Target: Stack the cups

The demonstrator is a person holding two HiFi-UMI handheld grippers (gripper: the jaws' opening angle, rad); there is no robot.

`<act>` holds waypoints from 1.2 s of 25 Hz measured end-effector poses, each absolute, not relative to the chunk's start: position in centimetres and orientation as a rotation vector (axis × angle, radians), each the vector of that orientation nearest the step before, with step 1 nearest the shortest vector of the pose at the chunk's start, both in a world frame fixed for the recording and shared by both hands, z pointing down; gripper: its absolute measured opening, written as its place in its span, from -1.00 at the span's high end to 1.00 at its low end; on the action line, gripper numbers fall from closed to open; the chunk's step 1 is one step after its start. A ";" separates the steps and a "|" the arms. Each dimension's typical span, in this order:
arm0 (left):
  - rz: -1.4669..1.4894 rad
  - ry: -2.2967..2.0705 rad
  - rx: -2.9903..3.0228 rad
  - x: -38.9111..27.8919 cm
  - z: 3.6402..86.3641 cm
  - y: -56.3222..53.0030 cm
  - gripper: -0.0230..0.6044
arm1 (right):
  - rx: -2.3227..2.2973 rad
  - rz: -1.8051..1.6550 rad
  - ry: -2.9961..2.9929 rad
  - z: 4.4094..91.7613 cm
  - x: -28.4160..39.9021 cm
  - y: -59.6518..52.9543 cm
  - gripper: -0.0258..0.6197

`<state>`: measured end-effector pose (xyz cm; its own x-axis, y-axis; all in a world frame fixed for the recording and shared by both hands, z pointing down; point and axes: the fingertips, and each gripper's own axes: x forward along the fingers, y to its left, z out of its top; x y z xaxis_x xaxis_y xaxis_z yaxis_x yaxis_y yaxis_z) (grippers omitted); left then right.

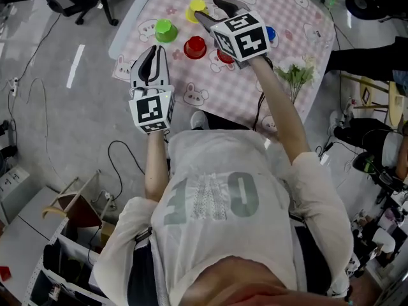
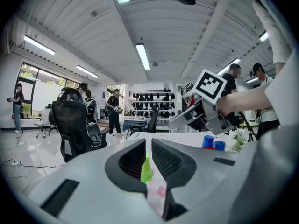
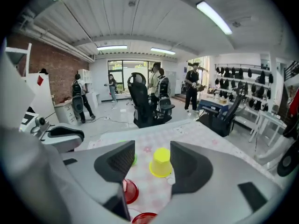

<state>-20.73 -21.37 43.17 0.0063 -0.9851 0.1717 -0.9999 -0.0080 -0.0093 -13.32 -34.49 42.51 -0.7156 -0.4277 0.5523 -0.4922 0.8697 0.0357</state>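
On the pink checked table (image 1: pixel 255 88) stand upside-down cups: a green cup (image 1: pixel 166 30), a yellow cup (image 1: pixel 196 8), a red cup (image 1: pixel 195 46), a second red cup (image 1: pixel 223 57) half hidden under my right gripper, and a blue cup (image 1: pixel 271 34). My right gripper (image 1: pixel 213 11) hovers over the table, open and empty; the yellow cup (image 3: pixel 161 163) stands just ahead between its jaws, apart from them. Both red cups (image 3: pixel 129 191) sit below. My left gripper (image 1: pixel 153 50) hangs at the table's near left edge, shut and empty, with the green cup (image 2: pixel 146 171) showing through the slit.
White flowers (image 1: pixel 294 75) lie at the table's near right edge. Two blue cups (image 2: pixel 208 141) show beside the flowers in the left gripper view. Office chairs (image 1: pixel 76 5) and cables are on the floor to the left; shelves and boxes (image 1: pixel 70 209) lie behind the person.
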 end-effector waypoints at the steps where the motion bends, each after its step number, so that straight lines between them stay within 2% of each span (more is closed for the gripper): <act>1: 0.196 -2.131 2.132 -20.9 43.3 -21.2 0.83 | 0.624 0.183 -2.450 43.6 -13.8 -35.1 0.20; 8: 0.198 -2.170 2.032 -23.0 44.5 -20.7 0.83 | 0.519 0.230 -2.305 49.5 -15.3 -38.1 0.09; 17: 0.207 -2.210 1.960 -24.1 45.0 -20.5 0.83 | 0.519 0.294 -2.237 52.8 -15.6 -39.8 0.13; 18: 0.207 -2.209 1.959 -24.1 45.0 -20.6 0.83 | 0.520 0.298 -2.238 52.8 -15.5 -39.8 0.21; 30: 0.188 -2.212 1.996 -22.9 44.3 -19.9 0.83 | 0.433 0.236 -2.366 45.2 -12.5 -35.4 0.22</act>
<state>-22.92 -19.90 44.28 -0.0994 -0.9749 0.1991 -0.9945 0.1038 0.0114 -12.53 -35.40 45.16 -0.6928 -0.2418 0.6794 -0.3714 0.9272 -0.0487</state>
